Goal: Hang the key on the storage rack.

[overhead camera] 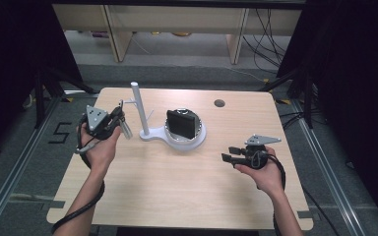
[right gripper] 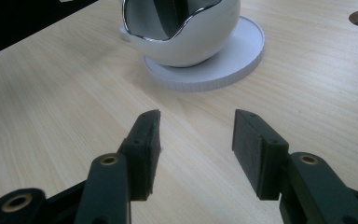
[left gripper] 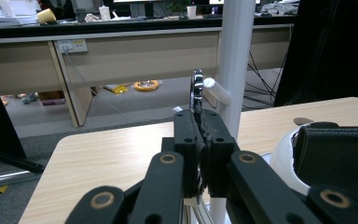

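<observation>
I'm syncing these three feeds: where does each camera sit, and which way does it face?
High view: above the person's side, facing forward-down on the table; forearms, both hands.
Left gripper view: on the left tongs, facing the white post; shut on a metal piece.
Right gripper view: on the open right tongs.
All share the white bowl stand.

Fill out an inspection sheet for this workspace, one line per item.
Surface: light wooden table, round grommet hole at its far side.
Job's things: white stand with upright post; white bowl-shaped holder containing a black case.
Clutter: nothing seen on the table.
Grippers: left gripper shut on a thin metal piece beside the post; right gripper open, holding nothing, above bare table.
Cables: a black cable trails from the left gripper.
Surroundings: dark curtains, grey floor, desks beyond.
</observation>
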{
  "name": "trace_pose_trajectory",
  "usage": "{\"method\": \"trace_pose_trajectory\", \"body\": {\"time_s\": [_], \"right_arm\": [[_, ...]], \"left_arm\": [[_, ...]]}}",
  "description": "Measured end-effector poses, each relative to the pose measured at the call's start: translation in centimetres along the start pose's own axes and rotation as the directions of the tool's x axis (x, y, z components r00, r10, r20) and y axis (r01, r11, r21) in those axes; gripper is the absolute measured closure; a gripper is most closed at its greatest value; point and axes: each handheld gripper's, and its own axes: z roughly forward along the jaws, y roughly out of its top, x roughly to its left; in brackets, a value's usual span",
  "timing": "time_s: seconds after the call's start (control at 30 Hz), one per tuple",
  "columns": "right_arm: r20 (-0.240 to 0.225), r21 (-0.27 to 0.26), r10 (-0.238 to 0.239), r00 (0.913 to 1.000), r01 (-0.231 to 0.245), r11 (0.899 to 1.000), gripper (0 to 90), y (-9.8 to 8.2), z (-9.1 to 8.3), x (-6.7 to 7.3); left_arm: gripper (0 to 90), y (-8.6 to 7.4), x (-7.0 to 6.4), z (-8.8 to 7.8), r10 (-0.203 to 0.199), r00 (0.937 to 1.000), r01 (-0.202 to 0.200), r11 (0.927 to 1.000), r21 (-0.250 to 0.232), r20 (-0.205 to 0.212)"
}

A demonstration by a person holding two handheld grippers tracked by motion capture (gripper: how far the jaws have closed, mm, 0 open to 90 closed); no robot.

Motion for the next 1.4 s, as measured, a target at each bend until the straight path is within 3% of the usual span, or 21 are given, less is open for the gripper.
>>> {"method": "trace_pose_trajectory", "body": {"time_s": [0.13,0.2,0.33,0.47,0.57,0.8,0.83,0.93,0.97,1.0,1.23,1.3,1.4], "right_arm": [[0.009,0.018,-0.001,1.0000,0.001,1.000,52.6,-0.1,0.0,-0.1],[0.008,0.006,-0.034,0.9994,0.034,0.999,52.6,-0.1,0.2,-0.4],[-0.007,0.011,0.002,1.0000,-0.002,1.000,52.4,-0.3,0.4,-0.2],[0.009,0.026,0.000,1.0000,0.000,1.000,52.3,-0.4,0.4,-0.4],[-0.015,0.021,-0.005,0.9999,0.005,1.000,52.2,-0.4,0.6,-0.6],[-0.014,0.030,0.005,0.9999,-0.005,1.000,52.1,-0.5,0.7,-0.6],[-0.003,0.030,-0.017,0.9998,0.017,0.999,52.1,-0.5,0.7,-0.7],[0.017,0.033,-0.019,0.9997,0.019,0.999,52.0,-0.6,0.6,-0.7],[0.014,0.036,-0.022,0.9997,0.022,0.999,51.9,-0.6,0.6,-0.8],[-0.020,0.038,-0.002,0.9998,0.003,0.999,51.8,-0.6,0.9,-0.8],[0.010,0.050,-0.019,0.9998,0.018,0.999,50.6,-0.7,0.8,-0.7],[-0.017,0.057,0.019,0.9997,-0.018,0.998,50.3,-0.7,0.9,-0.5],[-0.016,0.055,0.002,0.9999,-0.001,0.998,50.2,-0.8,0.9,-0.7]], "left_arm": [[85.8,0.2,-0.4,-0.1,0.017,0.9998,-0.017,0.9999,-0.004,-0.006],[85.8,0.2,-0.5,-0.1,0.024,0.9997,-0.024,0.9997,-0.003,-0.006],[85.8,0.0,-0.7,-0.1,0.051,0.9985,-0.051,0.9986,-0.013,-0.019],[85.7,0.0,-0.9,-0.1,0.071,0.9971,-0.072,0.9974,-0.012,-0.027],[85.8,0.0,-1.0,-0.1,0.084,0.9959,-0.085,0.9963,-0.016,-0.034],[86.1,0.0,-1.5,0.0,0.109,0.9935,-0.109,0.9939,-0.014,-0.032],[86.1,-0.1,-1.5,0.1,0.114,0.9929,-0.114,0.9934,-0.013,-0.035],[86.0,-0.1,-1.6,0.2,0.118,0.9924,-0.118,0.9929,-0.014,-0.036],[85.9,-0.1,-1.6,0.2,0.118,0.9924,-0.118,0.9929,-0.014,-0.036],[85.6,0.0,-1.6,0.2,0.118,0.9924,-0.119,0.9927,-0.021,-0.037],[83.8,-0.1,-1.6,0.4,0.115,0.9934,-0.115,0.9932,-0.018,0.003],[82.7,-0.2,-1.7,0.5,0.122,0.9924,-0.122,0.9923,-0.022,0.015],[78.4,-0.3,-2.0,0.4,0.108,0.9937,-0.107,0.9937,-0.035,0.030]]}}
